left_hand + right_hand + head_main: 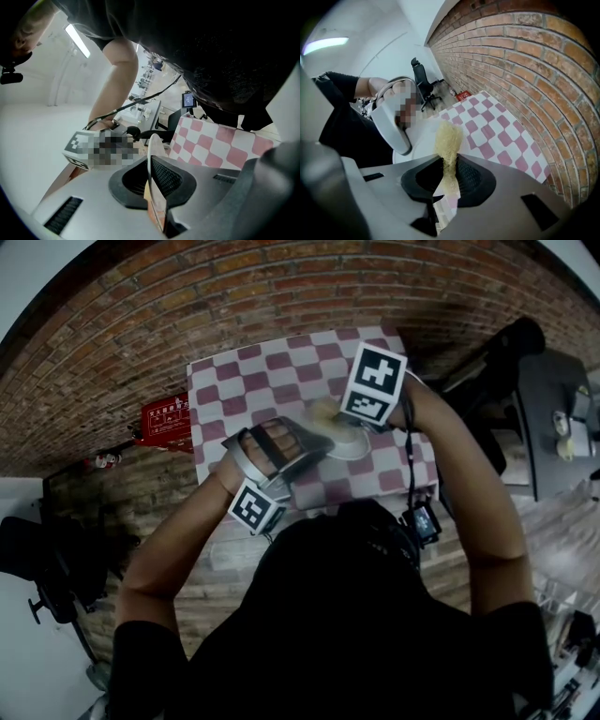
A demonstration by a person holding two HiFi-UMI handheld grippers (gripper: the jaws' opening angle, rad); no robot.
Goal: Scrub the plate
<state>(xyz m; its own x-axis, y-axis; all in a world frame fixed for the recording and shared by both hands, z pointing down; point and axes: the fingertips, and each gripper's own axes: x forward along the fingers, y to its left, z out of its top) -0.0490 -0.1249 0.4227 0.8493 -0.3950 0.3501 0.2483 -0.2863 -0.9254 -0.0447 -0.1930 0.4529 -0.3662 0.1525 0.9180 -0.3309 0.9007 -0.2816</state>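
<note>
A white plate [354, 443] is held over the pink-and-white checked tablecloth [272, 371]. My left gripper [322, 450] is shut on the plate's rim. In the left gripper view the plate [155, 149] stands edge-on between the pads of that gripper [151, 182]. My right gripper [336, 414] points steeply down at the plate and is shut on a pale yellow fibrous scrubber [322, 411]. In the right gripper view the scrubber [448, 138] sticks out of the gripper [451, 174] over the plate [421, 143], with the left gripper [389, 123] beside it.
A brick wall [187, 296] runs behind the table. A red box [165, 416] lies on the floor at the table's left. A black office chair [423, 78] stands by the wall, and a dark desk [553, 418] with small items stands at the right.
</note>
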